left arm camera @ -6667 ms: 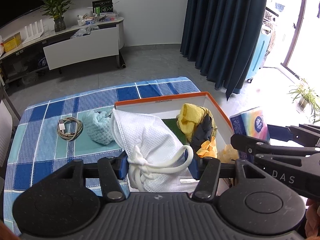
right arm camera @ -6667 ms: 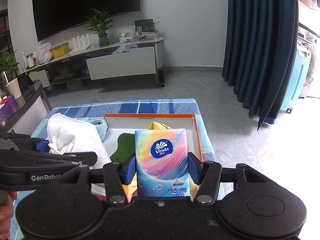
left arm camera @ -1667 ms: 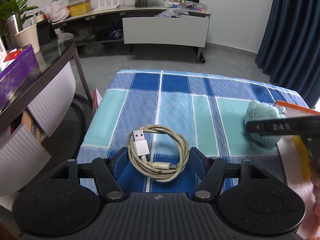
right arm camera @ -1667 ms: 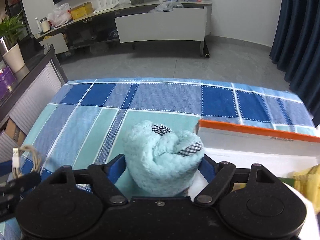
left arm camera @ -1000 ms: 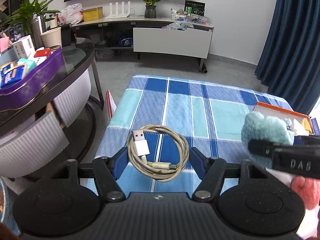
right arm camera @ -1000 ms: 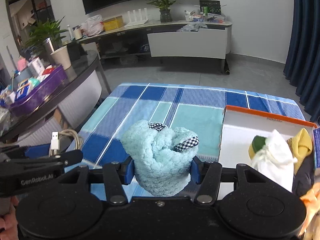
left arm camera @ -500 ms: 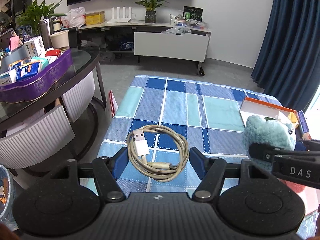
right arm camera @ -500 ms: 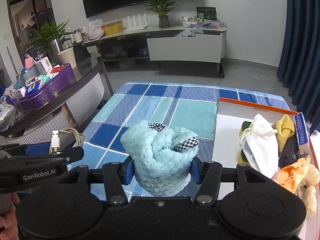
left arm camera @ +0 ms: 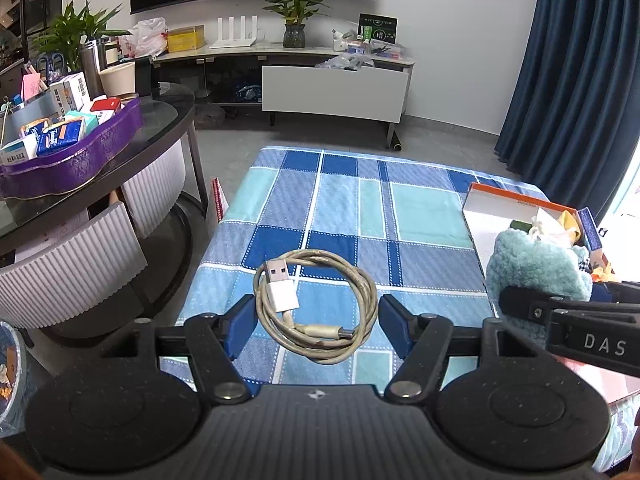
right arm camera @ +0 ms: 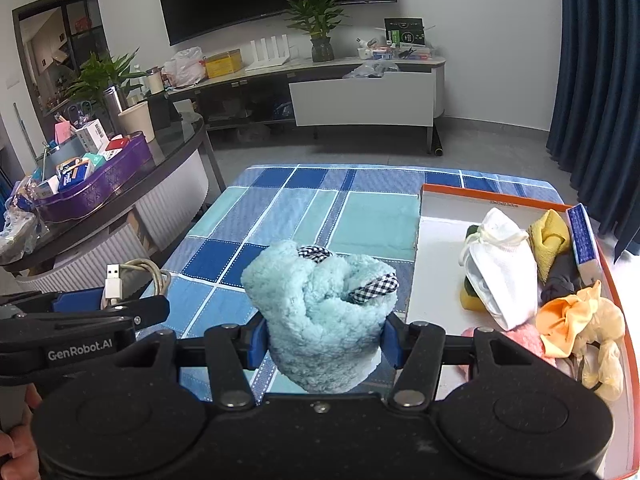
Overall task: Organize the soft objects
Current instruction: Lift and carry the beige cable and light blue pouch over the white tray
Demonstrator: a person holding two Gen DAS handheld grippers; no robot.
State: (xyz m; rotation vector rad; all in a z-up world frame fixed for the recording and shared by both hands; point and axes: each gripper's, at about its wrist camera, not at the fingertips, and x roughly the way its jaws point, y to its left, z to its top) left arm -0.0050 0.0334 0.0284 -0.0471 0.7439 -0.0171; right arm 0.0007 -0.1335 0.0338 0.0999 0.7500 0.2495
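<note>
Box [right arm camera: 496, 200] sits to your right on the worktop [right arm camera: 320, 208]. Your right claw [right arm camera: 322, 340] pinches the fluffy cloth [right arm camera: 316, 304], lifted clear; carry it over the bare white floor, lower it, then release. Your left claw [left arm camera: 316, 316] pinches the cable [left arm camera: 320, 312]; hold it aside, away from the rim.

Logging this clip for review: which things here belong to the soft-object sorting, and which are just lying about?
Part of the job:
- fluffy teal cloth, clamped in the right tool
- coiled USB cable, clamped in the left tool
- orange-rimmed box
- white drawstring bag inside the box

Just lying about:
- purple tray of packets
- potted plant
- TV cabinet
</note>
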